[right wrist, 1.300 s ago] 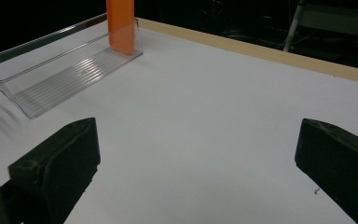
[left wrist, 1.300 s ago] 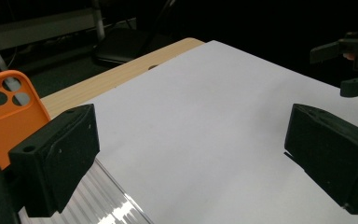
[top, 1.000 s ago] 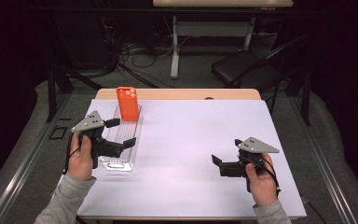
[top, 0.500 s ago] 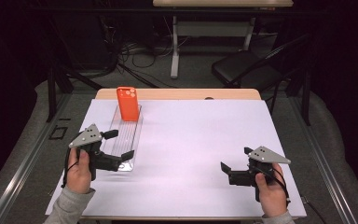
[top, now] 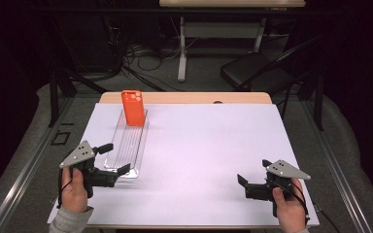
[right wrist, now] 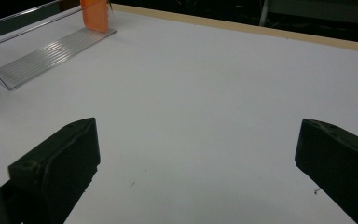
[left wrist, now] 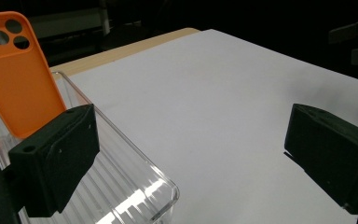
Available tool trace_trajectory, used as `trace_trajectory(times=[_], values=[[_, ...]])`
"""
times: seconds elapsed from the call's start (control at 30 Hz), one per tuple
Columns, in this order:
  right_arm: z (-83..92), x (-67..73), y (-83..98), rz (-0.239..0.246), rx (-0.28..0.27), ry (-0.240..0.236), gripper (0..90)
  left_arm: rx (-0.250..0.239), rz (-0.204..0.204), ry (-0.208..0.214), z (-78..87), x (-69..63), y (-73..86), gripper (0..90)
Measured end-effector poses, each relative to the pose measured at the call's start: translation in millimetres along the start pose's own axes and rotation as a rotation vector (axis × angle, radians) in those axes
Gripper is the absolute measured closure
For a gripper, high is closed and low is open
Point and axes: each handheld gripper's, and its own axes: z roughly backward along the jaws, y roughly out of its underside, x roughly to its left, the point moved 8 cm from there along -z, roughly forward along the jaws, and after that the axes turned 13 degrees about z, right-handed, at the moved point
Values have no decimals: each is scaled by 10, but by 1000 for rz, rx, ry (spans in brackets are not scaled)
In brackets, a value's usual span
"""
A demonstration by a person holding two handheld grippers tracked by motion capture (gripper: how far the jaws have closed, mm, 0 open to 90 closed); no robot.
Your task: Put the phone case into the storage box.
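The step in hand, as I judge it, is an approach to the clear ribbed plastic rack (top: pixel 126 148) that lies lengthwise at the left of the table, with the orange phone case with three camera holes (top: pixel 133 108) standing upright in its far end. To do it well I would bring the left gripper (top: pixel 116 158) in level with the rack's near end, its jaws spread wide on either side of that end without touching it, and close only once the transparent wall sits squarely between them, since its edges are hard to read against the pale sheet. In the left gripper view the case (left wrist: pixel 21 74) rises behind the left jaw and the rack's near corner (left wrist: pixel 154 198) lies between the jaws. The right gripper (top: pixel 251 178), jaws likewise spread and holding nothing, waits near the front right corner, well apart from the rack; I would keep it there unless the rack needs steadying. The work surface is a white sheet (top: pixel 213 145) covering a light wooden table (top: pixel 184 98), bare apart from the rack. Beyond it the room is dark: grey carpet, tangled cables (top: pixel 136 53), a white desk leg (top: pixel 182 48) and a black chair (top: pixel 255 70).
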Motion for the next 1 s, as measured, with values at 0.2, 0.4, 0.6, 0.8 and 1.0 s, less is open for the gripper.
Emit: trace_trajectory(times=[0.2,0.4,0.6,0.8,1.0], values=[[8,-9,78,-13,-5,13,0,-22,18,-19,20,90,136,32],[-25,-35,144,-14,1,8,0,-23,23,-33,1,155,272,32],[-57,-51,226,-19,5,7,0,-14,25,-36,-34,206,371,32],[-84,-40,261,-14,-23,13,0,-35,15,-37,-47,230,394,31],[-107,-41,309,-16,-13,13,0,-33,16,-46,-57,278,436,31]])
